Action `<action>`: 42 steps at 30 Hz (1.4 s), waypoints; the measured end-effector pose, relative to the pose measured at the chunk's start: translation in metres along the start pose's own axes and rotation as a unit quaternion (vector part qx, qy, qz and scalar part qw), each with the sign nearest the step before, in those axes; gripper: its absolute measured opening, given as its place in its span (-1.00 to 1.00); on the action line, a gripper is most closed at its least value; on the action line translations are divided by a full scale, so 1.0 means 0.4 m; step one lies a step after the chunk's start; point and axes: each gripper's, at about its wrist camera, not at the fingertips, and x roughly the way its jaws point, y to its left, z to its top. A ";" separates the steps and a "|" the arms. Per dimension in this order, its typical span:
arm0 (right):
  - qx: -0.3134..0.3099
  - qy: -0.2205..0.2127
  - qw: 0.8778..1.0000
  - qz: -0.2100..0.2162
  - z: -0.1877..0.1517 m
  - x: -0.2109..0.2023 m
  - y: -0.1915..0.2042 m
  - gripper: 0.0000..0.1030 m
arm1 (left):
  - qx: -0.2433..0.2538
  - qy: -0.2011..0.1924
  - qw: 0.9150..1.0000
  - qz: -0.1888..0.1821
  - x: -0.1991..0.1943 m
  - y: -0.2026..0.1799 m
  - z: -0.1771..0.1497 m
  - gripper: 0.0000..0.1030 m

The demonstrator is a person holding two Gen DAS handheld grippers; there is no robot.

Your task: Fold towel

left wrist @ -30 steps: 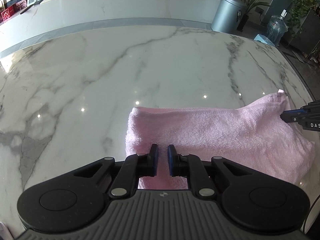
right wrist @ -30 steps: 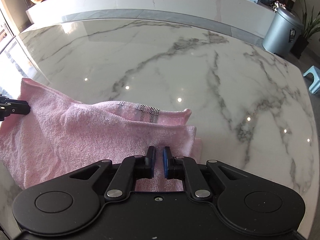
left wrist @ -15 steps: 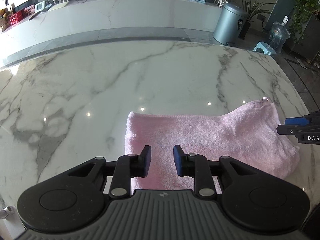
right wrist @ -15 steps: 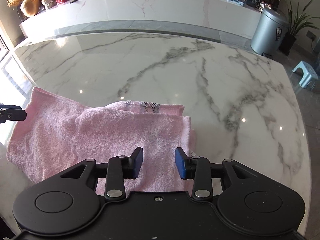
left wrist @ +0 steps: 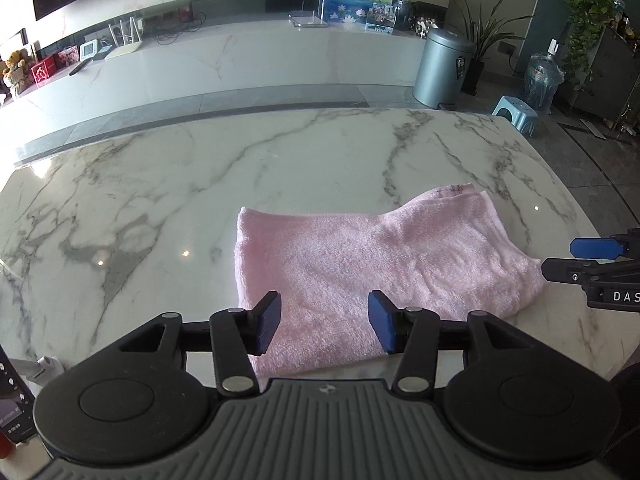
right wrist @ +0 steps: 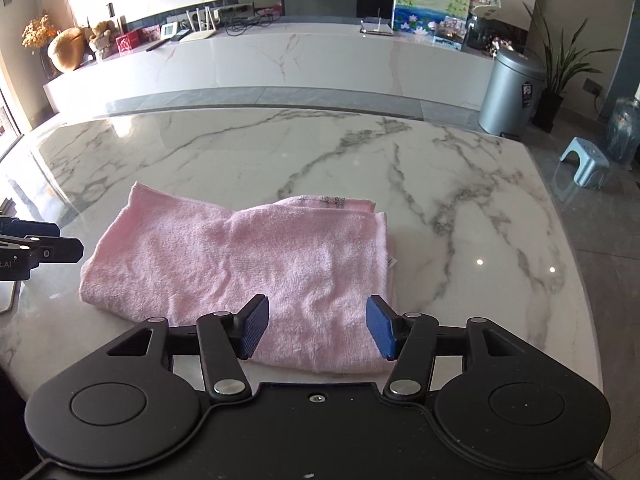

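A pink towel (left wrist: 372, 264) lies folded in a loose rectangle on the white marble table (left wrist: 200, 184); it also fills the middle of the right wrist view (right wrist: 248, 264). My left gripper (left wrist: 324, 322) hovers above the towel's near left edge, its jaws opening, nothing pinched between the blue pads. My right gripper (right wrist: 318, 328) hangs over the near right edge, jaws also opening and free of the cloth. Each gripper shows at the side of the other's view: the right gripper (left wrist: 592, 260) and the left gripper (right wrist: 36, 244).
A long marble counter (right wrist: 280, 60) with clutter runs behind the table. A grey bin (left wrist: 442, 68), a blue stool (left wrist: 514, 114) and a water bottle (left wrist: 544, 80) stand on the floor at the far right. Bare marble lies beyond the towel.
Both grippers let go of the towel, opened wide and drew back and upward. The towel settled flat, and more of the room came into view.
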 end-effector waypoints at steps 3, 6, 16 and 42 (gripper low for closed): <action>0.008 -0.007 1.000 -0.002 -0.045 -0.024 0.013 0.24 | 0.001 0.003 1.000 0.005 -0.012 -0.011 -0.042 -0.03; 0.017 -0.018 1.000 -0.008 -0.097 -0.038 0.022 0.32 | -0.002 0.006 1.000 0.003 -0.015 -0.015 -0.081 0.00; 0.043 -0.029 0.999 0.005 -0.211 -0.028 0.050 0.96 | -0.011 -0.017 1.000 -0.001 -0.043 -0.020 -0.160 0.46; 0.078 -0.102 0.991 -0.026 -0.305 -0.016 0.124 0.97 | -0.022 -0.044 0.998 0.033 0.033 -0.018 -0.294 0.95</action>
